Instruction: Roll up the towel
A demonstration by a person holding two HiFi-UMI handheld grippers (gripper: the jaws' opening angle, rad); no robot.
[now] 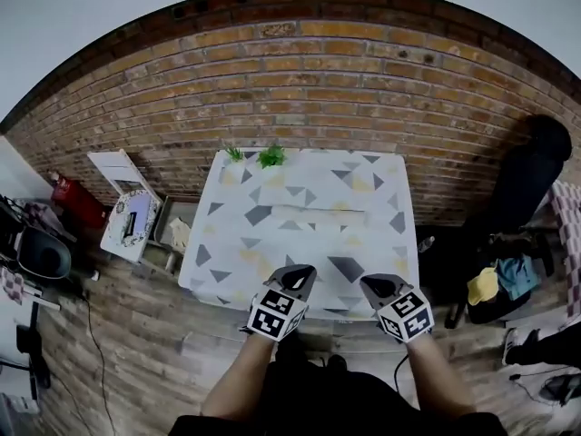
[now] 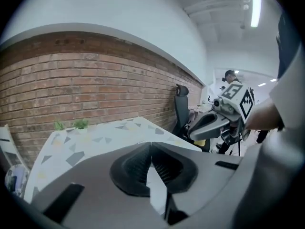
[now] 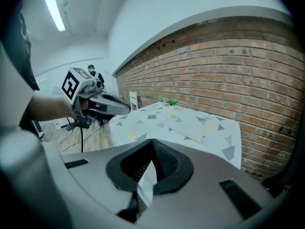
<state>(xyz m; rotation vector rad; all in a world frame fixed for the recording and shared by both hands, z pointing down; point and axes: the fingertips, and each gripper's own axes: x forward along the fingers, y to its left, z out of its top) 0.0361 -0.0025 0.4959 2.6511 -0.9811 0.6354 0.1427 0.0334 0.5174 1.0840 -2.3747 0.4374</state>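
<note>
A white towel (image 1: 300, 207) printed with grey and yellow triangles lies spread over the whole table top, with a crease across its middle. My left gripper (image 1: 302, 271) is at the near edge, left of centre, and a strip of the towel's edge (image 2: 155, 185) is pinched between its closed pads. My right gripper (image 1: 372, 282) is at the same edge a little to the right, shut on the towel's edge (image 3: 145, 182). In the left gripper view the towel (image 2: 95, 140) stretches ahead and the right gripper (image 2: 193, 128) shows alongside. In the right gripper view the left gripper (image 3: 126, 109) is beside the towel (image 3: 190, 123).
Two small green plants (image 1: 270, 155) stand at the table's far edge against the brick wall (image 1: 300, 80). A white open box (image 1: 132, 216) and a red item (image 1: 77, 203) sit left of the table. A black chair (image 1: 531, 175) with clutter stands at the right. Cables lie on the wooden floor.
</note>
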